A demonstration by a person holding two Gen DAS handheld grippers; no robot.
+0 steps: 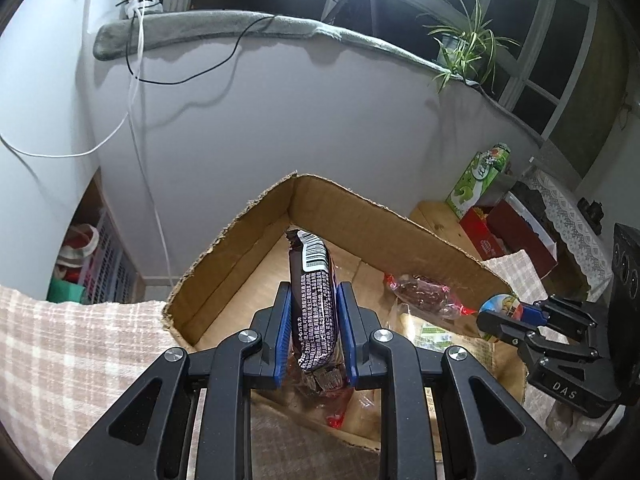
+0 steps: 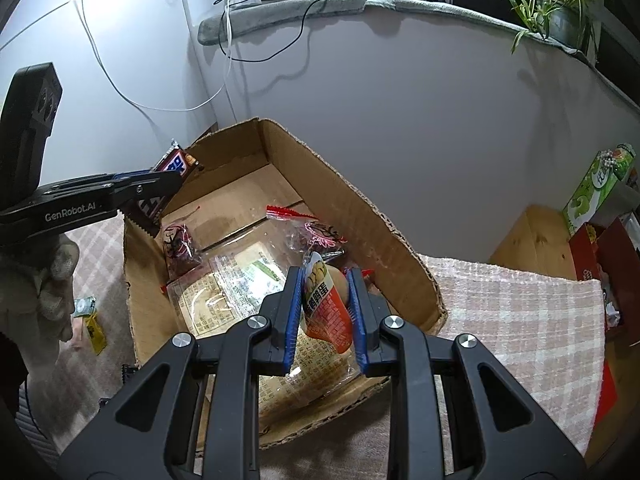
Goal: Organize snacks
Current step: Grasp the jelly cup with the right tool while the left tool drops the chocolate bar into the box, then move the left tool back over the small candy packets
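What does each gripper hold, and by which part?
The left gripper holds a dark chocolate bar around its lower half. The right gripper holds an orange egg snack packet by its middle.

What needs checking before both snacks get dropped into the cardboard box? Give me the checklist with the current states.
1. Left gripper holds the chocolate bar: ok, pinched between both pads.
2. Right gripper holds the egg snack packet: ok, clamped between both pads.
3. Chocolate bar over the cardboard box: ok, box floor lies beneath it.
4. Egg snack packet over the box: ok, above the clear bag inside.
5. Free floor space in the box: ok, the far corner is bare.
6. Grippers apart from each other: ok, clear gap in both views.
7. Height above the contents: cannot tell.
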